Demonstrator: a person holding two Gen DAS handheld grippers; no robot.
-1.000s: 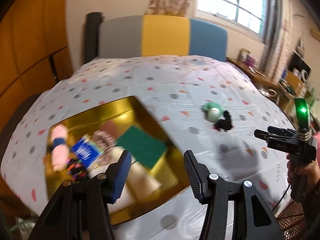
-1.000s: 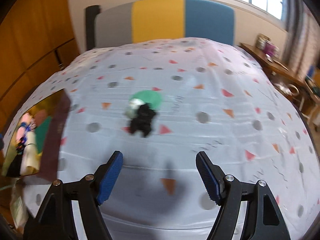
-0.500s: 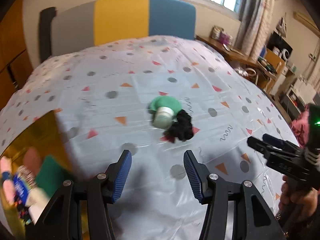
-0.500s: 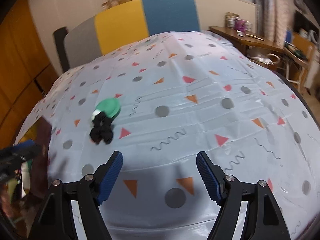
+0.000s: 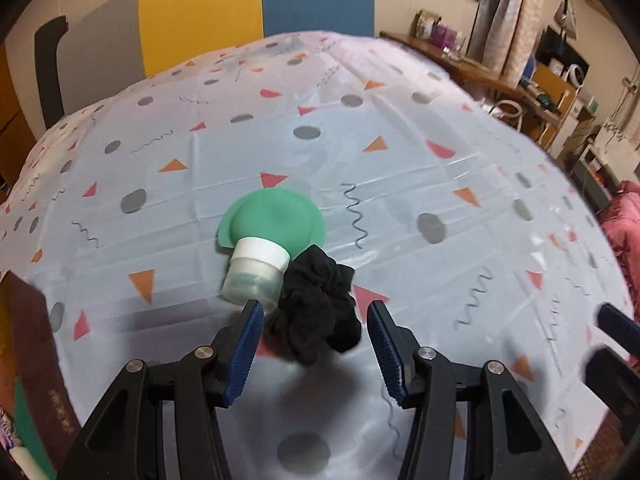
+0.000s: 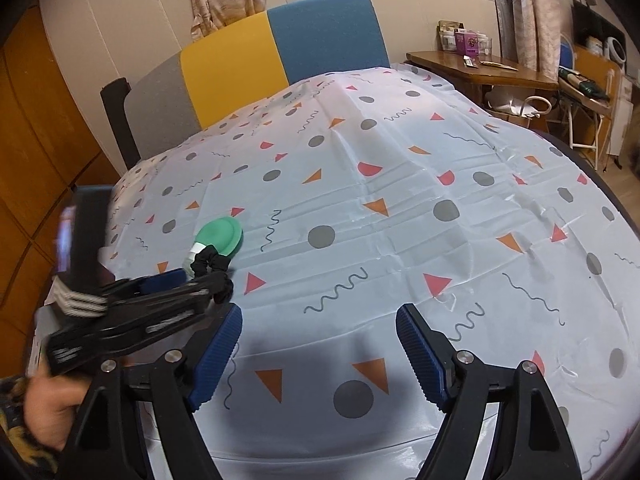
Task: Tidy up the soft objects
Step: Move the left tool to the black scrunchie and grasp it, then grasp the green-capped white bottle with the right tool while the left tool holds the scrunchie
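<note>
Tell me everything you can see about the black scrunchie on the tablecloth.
The black scrunchie is a ruffled loop of matte black fabric, bunched into soft folds. It lies loose on the patterned tablecloth, against the side of the green silicone bottle, which lies on its side with its white cap beside the scrunchie. The left gripper has its jaws open on either side of it, not touching as far as I can see.

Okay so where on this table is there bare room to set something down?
The tablecloth is bare to the right of the green bottle and black scrunchie, in front of the right gripper. Crowded: the bottle and scrunchie touch, with the left gripper open at the scrunchie.
</note>
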